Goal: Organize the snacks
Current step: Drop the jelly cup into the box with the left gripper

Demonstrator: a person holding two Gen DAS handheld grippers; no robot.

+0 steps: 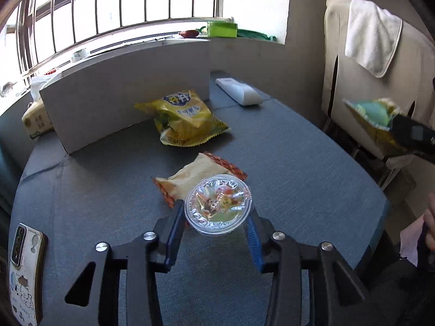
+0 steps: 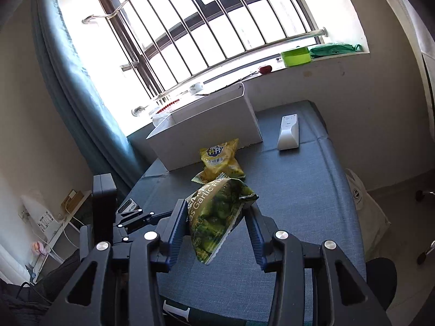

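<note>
Blue-padded fingers of my left gripper (image 1: 217,214) pinch a clear jelly cup (image 1: 218,207), both pads against its rim, above the grey-blue tabletop (image 1: 108,190). My right gripper (image 2: 214,217) clamps a green garlic snack bag (image 2: 217,217), lifted off the table. Landmark: white box (image 1: 122,95). Yellow chip bag (image 1: 185,119) touches its front; orange-edged packet (image 1: 195,176) nearer me; white remote (image 1: 238,91) beside its right end

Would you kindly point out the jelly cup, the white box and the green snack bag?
jelly cup (image 1: 218,207): left wrist view, on its foil lid.
white box (image 2: 209,133): right wrist view, on its front wall.
green snack bag (image 2: 217,214): right wrist view, on its printed face.
</note>
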